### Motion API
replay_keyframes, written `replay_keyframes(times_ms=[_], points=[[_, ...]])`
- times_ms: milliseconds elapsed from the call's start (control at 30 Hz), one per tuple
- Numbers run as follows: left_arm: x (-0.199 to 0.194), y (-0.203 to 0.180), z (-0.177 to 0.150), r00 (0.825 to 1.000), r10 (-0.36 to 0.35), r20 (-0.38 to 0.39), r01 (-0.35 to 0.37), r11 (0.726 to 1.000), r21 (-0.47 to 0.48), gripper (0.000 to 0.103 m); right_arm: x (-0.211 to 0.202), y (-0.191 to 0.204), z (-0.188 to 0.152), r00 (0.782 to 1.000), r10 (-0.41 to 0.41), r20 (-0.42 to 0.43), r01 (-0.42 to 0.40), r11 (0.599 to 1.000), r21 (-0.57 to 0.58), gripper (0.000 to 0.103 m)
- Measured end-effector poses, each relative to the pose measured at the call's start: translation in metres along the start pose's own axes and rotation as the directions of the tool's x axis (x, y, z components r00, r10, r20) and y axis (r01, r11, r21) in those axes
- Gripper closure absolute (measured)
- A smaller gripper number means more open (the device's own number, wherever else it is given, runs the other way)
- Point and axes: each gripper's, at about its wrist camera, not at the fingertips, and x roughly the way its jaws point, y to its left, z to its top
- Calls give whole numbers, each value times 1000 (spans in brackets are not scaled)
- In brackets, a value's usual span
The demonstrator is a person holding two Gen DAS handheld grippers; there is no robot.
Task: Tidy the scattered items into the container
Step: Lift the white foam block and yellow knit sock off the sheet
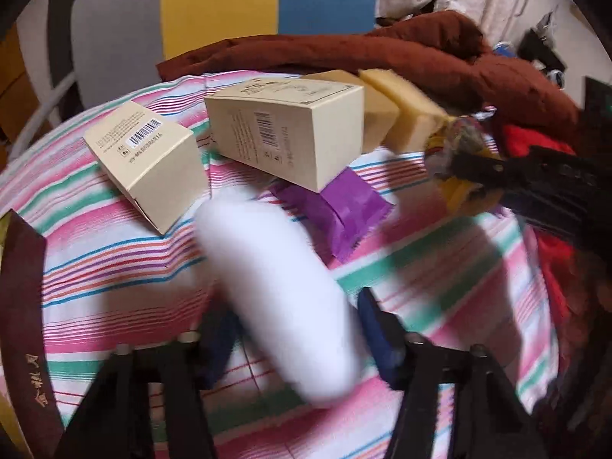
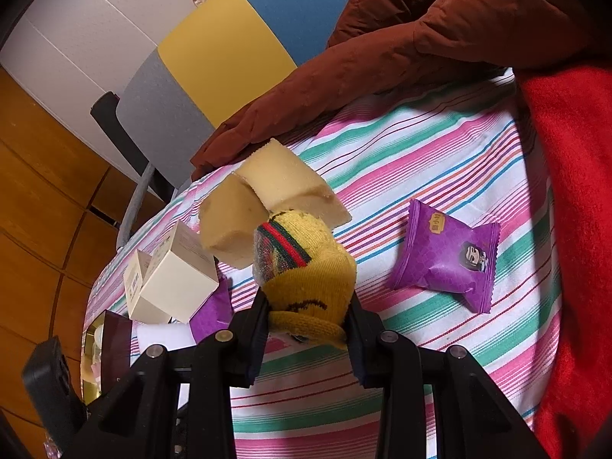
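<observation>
My left gripper (image 1: 298, 329) points down at the striped cloth (image 1: 114, 267). A blurred white oblong thing (image 1: 275, 290) lies between its blue pads (image 1: 378, 329), with a gap on the left side, so the jaws stand open. My right gripper (image 2: 308, 306) is shut on a yellow knitted sock (image 2: 306, 279) with a red and green band, held above the cloth. The dark maroon container (image 1: 23, 306) with a gold inside (image 2: 90, 348) sits at the left edge. Two cream boxes (image 1: 149, 160) (image 1: 290, 130), two yellow sponge blocks (image 1: 401, 111) and purple packets (image 1: 344, 206) (image 2: 447, 256) lie scattered.
A brown jacket (image 2: 382, 57) is piled along the far edge of the cloth, and a red blanket (image 2: 573, 229) covers the right side. Behind stands a chair back (image 2: 229, 49) in grey, yellow and blue. Wooden floor (image 2: 38, 191) shows to the left.
</observation>
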Motion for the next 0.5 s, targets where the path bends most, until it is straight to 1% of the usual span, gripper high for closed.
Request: replay_keyframes(times_ms=[33,200,233,267,300,333,500], points=[[-3,4,-2,1000,-28,-3,28,999,-16,58,0,0,0,1000,-1,1,1,1000,0,67],[-22,22,-18,993,-117,14,118,990,-72,68,-1,0,0,1000,-3,4,3,1000,-3,67],[-26,21,-21,992,-125,18,126,989,-77,72,-2,0,0,1000,-3,6,3,1000,-1,67],[-28,23,-24,991,-132,20,133,988,-80,73,-2,-1,0,1000,-4,8,4,1000,0,67],[-31,26,-25,990,-142,22,144,986,-81,76,-2,-1,0,1000,-5,8,5,1000,-1,67],[-35,29,-26,989,-148,25,150,985,-80,83,-3,-1,-1,1000,-5,7,5,1000,-4,67],[-53,38,-36,984,-171,54,175,981,-83,83,-4,7,-4,1000,-10,6,10,999,-42,69]])
